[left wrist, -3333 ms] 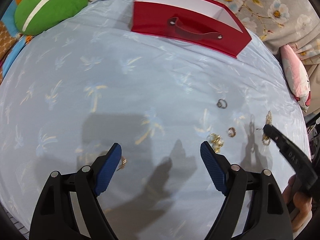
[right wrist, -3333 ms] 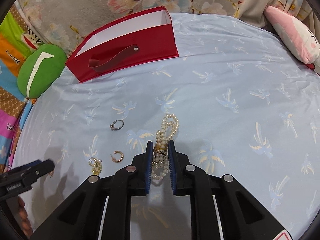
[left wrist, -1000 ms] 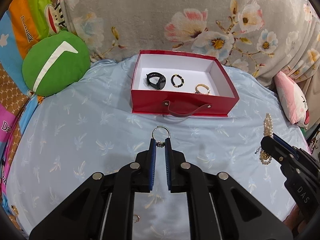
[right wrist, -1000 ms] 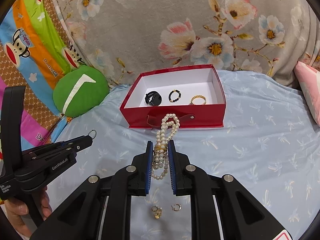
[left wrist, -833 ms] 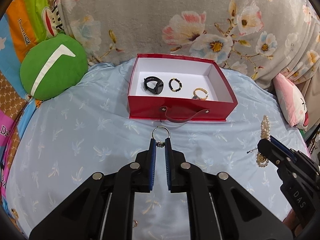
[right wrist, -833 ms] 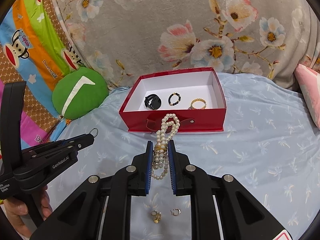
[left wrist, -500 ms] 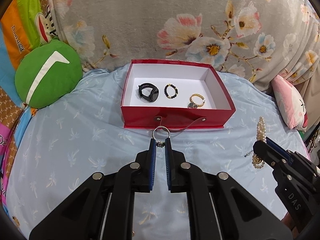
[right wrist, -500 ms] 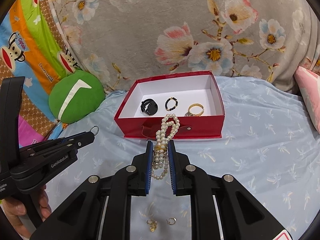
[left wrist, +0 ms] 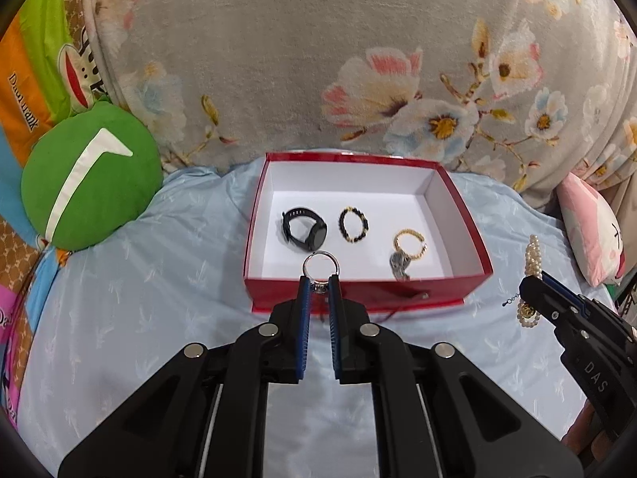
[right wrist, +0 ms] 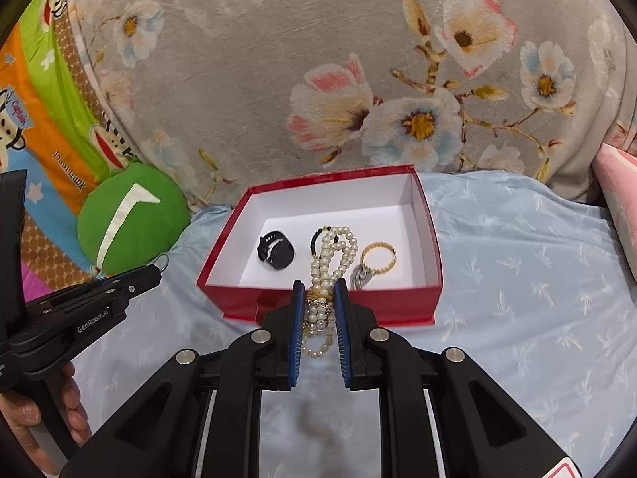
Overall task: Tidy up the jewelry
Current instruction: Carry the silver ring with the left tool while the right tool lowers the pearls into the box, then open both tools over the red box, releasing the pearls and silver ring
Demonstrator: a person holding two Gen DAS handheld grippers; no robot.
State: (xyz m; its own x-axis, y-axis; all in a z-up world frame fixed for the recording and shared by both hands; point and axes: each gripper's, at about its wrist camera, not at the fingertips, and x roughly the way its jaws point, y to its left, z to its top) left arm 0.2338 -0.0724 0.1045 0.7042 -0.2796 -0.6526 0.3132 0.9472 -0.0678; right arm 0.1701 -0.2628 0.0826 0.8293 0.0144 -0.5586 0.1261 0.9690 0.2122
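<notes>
Inside red box: watch, two bracelets.

Your left gripper is pinching a silver ring between its blue fingers, holding it over the near wall of the red box. Inside are lying a black watch, a dark bead bracelet and a gold bracelet. At right, your right gripper is gripping a pearl strand.

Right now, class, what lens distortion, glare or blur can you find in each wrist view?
Left wrist view: fisheye bends the red box, dark vignette corners, ring sharp. Right wrist view: same curving, the pearl necklace crisp, bedsheet evenly lit, no glare.
</notes>
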